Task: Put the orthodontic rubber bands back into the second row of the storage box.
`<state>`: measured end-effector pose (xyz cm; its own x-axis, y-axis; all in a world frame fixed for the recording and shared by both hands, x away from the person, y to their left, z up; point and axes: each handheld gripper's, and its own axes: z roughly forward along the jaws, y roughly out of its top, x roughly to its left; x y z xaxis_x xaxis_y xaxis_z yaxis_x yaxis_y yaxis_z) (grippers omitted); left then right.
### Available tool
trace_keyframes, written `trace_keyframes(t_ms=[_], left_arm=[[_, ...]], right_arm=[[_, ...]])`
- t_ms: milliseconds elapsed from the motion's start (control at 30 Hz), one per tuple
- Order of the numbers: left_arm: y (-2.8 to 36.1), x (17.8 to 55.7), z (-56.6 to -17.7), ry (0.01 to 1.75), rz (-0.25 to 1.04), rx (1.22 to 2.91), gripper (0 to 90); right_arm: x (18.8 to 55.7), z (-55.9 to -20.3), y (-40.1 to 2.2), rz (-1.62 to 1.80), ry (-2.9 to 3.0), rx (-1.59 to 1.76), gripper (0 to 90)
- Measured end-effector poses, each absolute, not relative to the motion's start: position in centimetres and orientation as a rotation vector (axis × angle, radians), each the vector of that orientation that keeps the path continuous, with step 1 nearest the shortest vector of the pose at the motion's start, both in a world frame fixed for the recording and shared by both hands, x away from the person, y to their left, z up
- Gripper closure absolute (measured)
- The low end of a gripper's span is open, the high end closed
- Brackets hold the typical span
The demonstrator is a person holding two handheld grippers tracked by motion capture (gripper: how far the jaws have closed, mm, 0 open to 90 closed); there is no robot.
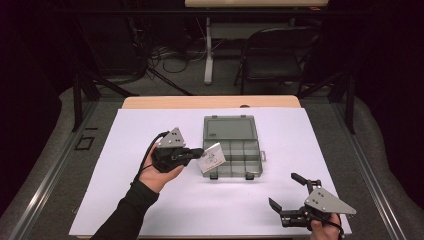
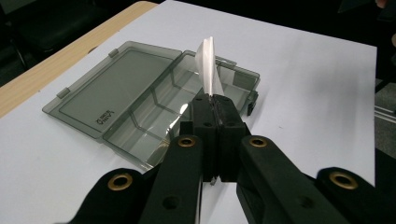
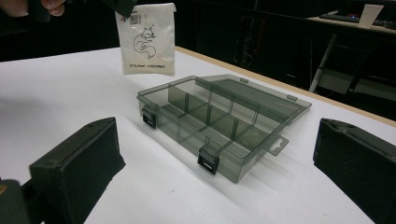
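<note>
White packet [image 1: 211,158], printed with a small squirrel drawing, hangs in the air clamped at its top edge between the tightly closed jaws of the left gripper [image 1: 199,151]. It sits just above the left front corner of the grey plastic box [image 1: 235,160], whose lid lies flat open behind the row of compartments. The box rests on a white sheet [image 1: 150,210] covering the table. Near the front right edge, well apart from the box, the right gripper [image 1: 285,192] rests with its jaws spread wide and nothing between them.
</note>
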<state>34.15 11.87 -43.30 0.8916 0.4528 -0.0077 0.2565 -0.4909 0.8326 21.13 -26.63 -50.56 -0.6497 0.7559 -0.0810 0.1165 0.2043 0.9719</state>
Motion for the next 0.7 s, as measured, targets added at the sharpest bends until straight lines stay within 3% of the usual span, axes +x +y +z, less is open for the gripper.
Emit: trace_keyframes(t_ms=[700], left_arm=[[8.6,37.5,-44.2,0.505,0.231,2.165,89.5]], right_arm=[[21.2,-50.7,-26.6,1.487,1.912,0.810,0.3]])
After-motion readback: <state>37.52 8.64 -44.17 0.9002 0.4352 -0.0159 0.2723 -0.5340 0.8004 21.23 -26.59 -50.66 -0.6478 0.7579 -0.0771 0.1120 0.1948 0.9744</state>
